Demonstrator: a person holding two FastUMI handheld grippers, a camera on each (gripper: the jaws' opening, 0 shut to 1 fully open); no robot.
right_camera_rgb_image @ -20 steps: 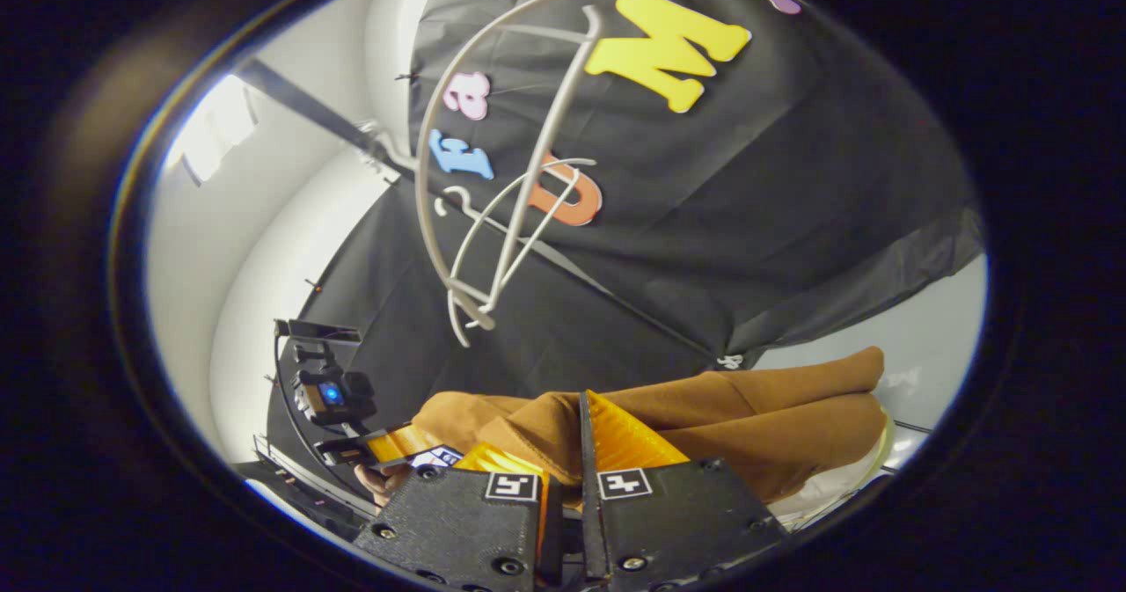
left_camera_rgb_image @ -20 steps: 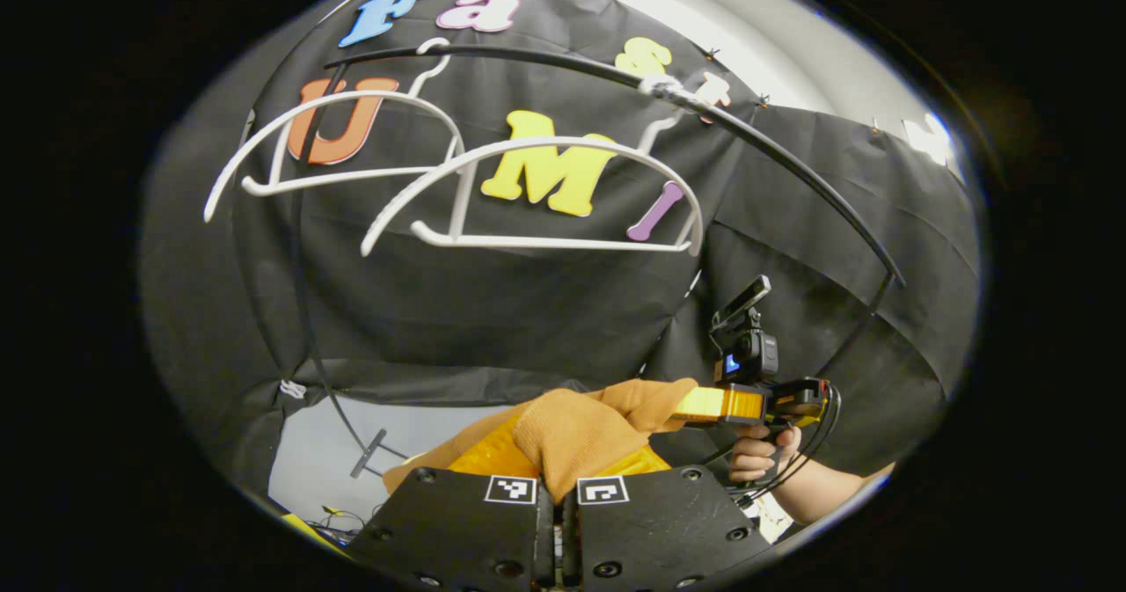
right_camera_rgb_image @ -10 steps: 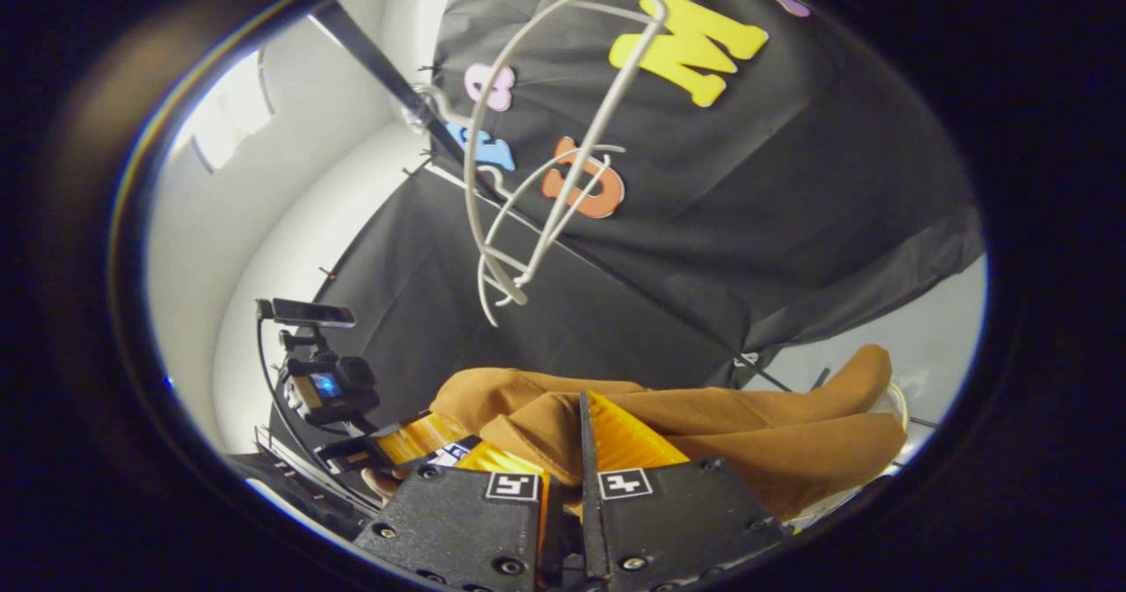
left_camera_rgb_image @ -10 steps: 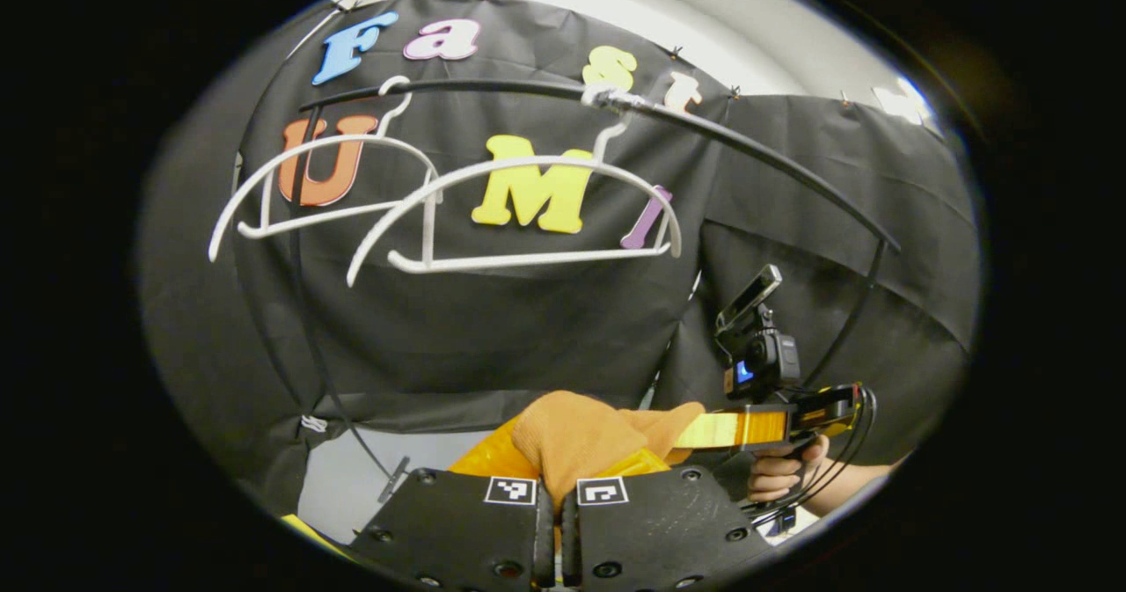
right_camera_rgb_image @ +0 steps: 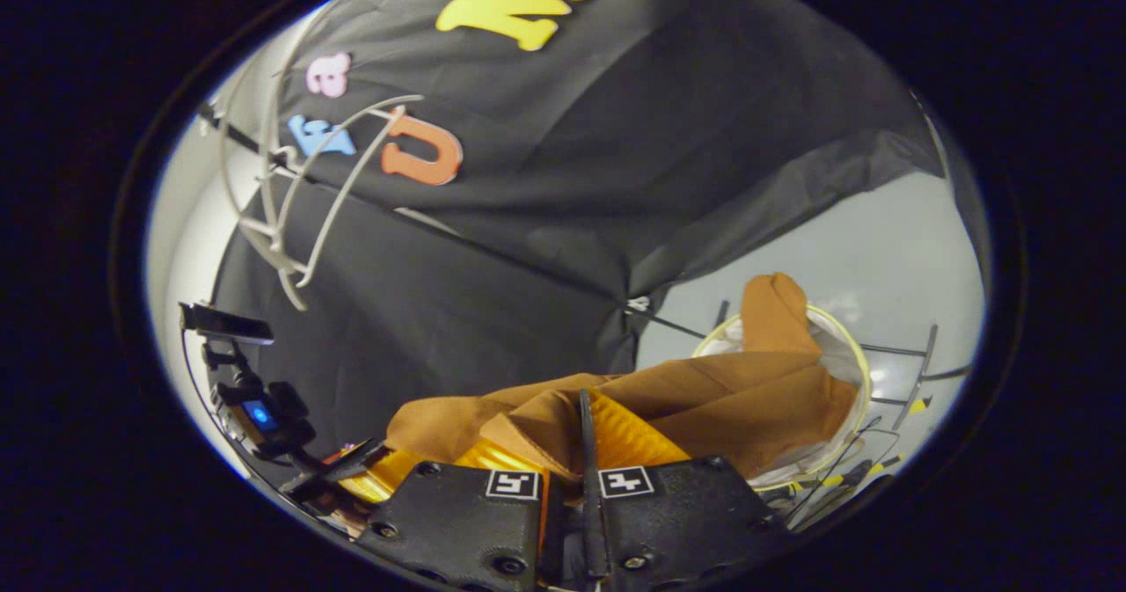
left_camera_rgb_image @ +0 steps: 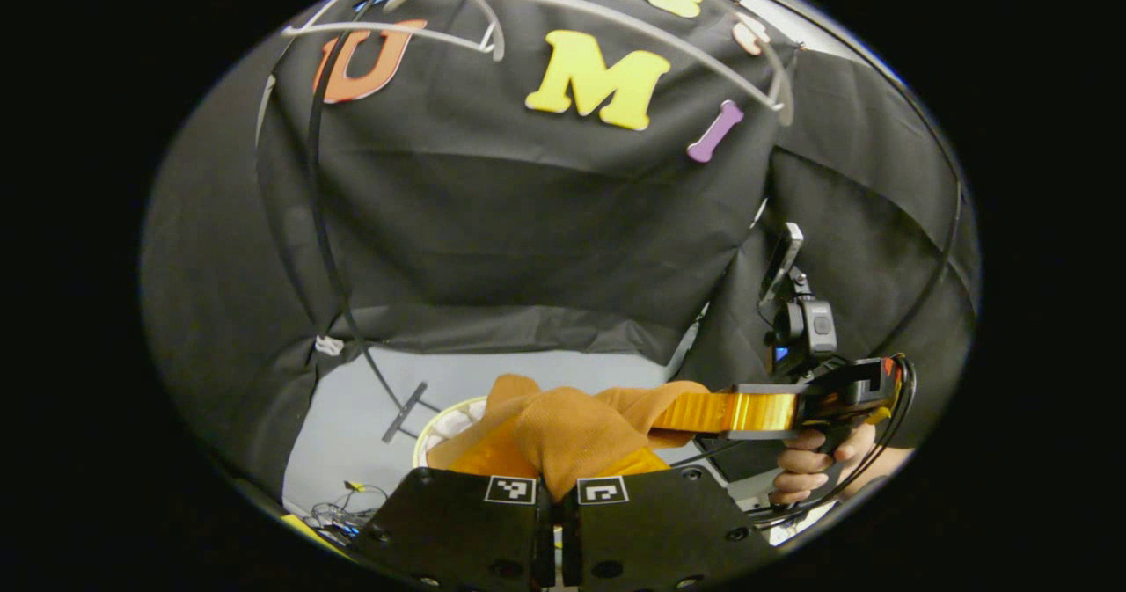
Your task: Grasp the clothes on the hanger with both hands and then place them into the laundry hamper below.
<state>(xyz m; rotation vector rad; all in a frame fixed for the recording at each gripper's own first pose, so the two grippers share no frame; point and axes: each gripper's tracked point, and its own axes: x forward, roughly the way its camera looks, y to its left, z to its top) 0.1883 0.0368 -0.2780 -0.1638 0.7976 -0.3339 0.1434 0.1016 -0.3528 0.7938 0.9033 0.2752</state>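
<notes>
My left gripper [left_camera_rgb_image: 550,486] pinches a fold of the brown garment [left_camera_rgb_image: 572,429], and my right gripper [right_camera_rgb_image: 576,478] is clamped on another fold of it [right_camera_rgb_image: 704,398]. The cloth hangs between them, its far end draping over the rim of the white hamper [right_camera_rgb_image: 858,359] below. The bare white hangers [right_camera_rgb_image: 290,214] hang above.

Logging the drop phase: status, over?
Both grippers, left and right, shut on brown garment. Garment off hangers, over hamper. Nothing in the way.
</notes>
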